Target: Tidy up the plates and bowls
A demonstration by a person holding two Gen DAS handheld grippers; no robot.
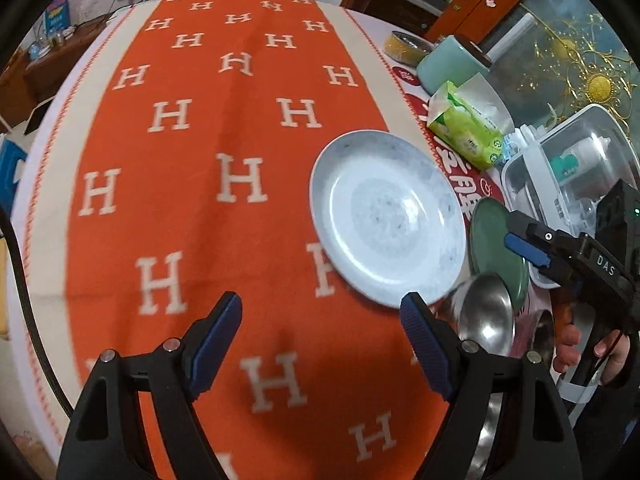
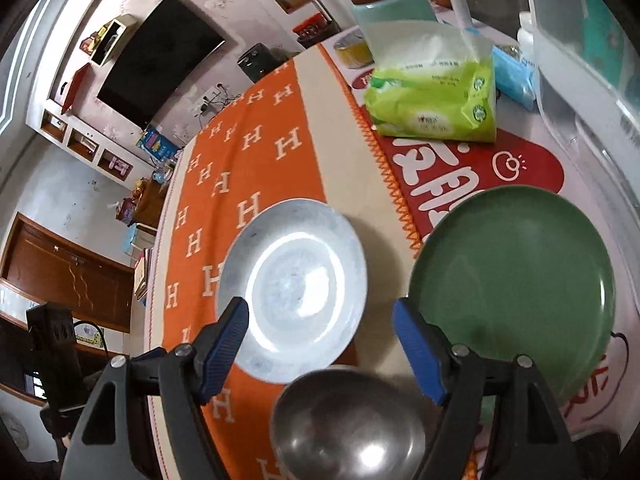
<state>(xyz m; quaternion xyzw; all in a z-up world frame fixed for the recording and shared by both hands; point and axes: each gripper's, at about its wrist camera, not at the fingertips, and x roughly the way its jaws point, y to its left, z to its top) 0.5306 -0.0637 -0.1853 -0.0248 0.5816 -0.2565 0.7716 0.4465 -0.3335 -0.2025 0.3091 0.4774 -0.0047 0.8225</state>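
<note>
A pale blue-white plate point(image 1: 386, 220) lies on the orange cloth; it also shows in the right wrist view point(image 2: 294, 300). A green plate point(image 2: 512, 292) lies right of it point(image 1: 498, 256). A steel bowl point(image 2: 348, 424) sits in front of both, seen too in the left wrist view point(image 1: 486, 316). My left gripper point(image 1: 320, 344) is open and empty over the cloth, left of the white plate's near rim. My right gripper point(image 2: 320, 352) is open and empty above the steel bowl, between the two plates; it shows in the left wrist view point(image 1: 528, 252) beside the green plate.
A green tissue pack point(image 2: 432, 96) and a mint container point(image 1: 452, 64) stand behind the plates. A clear plastic box point(image 1: 568, 168) stands at the right. A second steel bowl point(image 1: 540, 336) sits near my right hand. A yellow tin point(image 1: 404, 46) is farther back.
</note>
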